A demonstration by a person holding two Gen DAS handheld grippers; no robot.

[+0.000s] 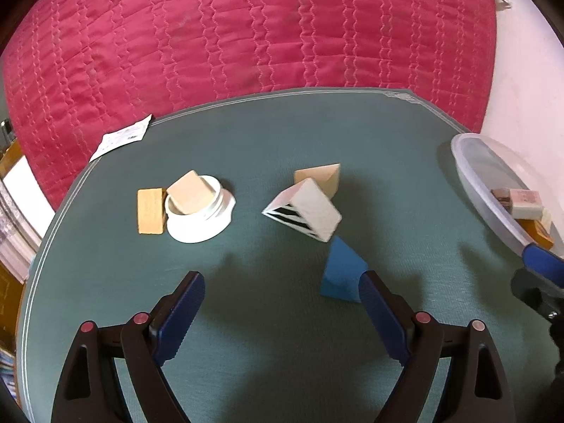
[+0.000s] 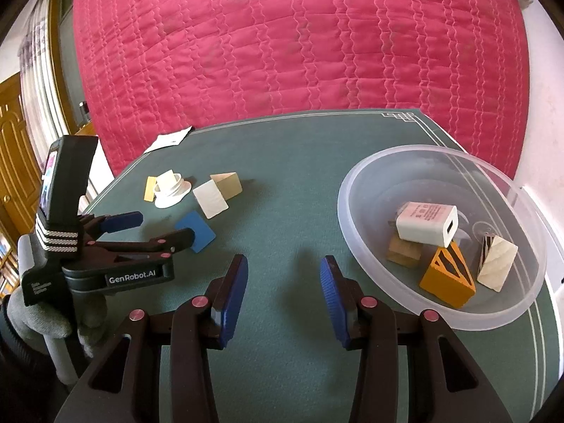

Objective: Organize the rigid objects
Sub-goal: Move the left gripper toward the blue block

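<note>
My left gripper (image 1: 282, 292) is open and empty, low over the green mat, with a blue wedge block (image 1: 341, 275) just ahead of its right finger. It also shows in the right wrist view (image 2: 158, 227). A white striped prism (image 1: 306, 209) leans on a tan wooden prism (image 1: 322, 178). A white lid (image 1: 201, 208) holds a pale wooden block (image 1: 188, 192); a flat tan block (image 1: 151, 211) lies left of it. My right gripper (image 2: 283, 268) is open and empty, left of the clear bowl (image 2: 352, 190). The bowl holds a white charger (image 2: 426, 224), an orange prism (image 2: 447, 276), a cream prism (image 2: 497, 261) and a tan block (image 2: 403, 252).
The green mat (image 1: 246, 134) covers the table. A red quilted bed (image 1: 246, 28) lies beyond its far edge. A white paper card (image 1: 121, 137) lies at the mat's far left corner. A wooden door (image 2: 14, 148) stands at the left.
</note>
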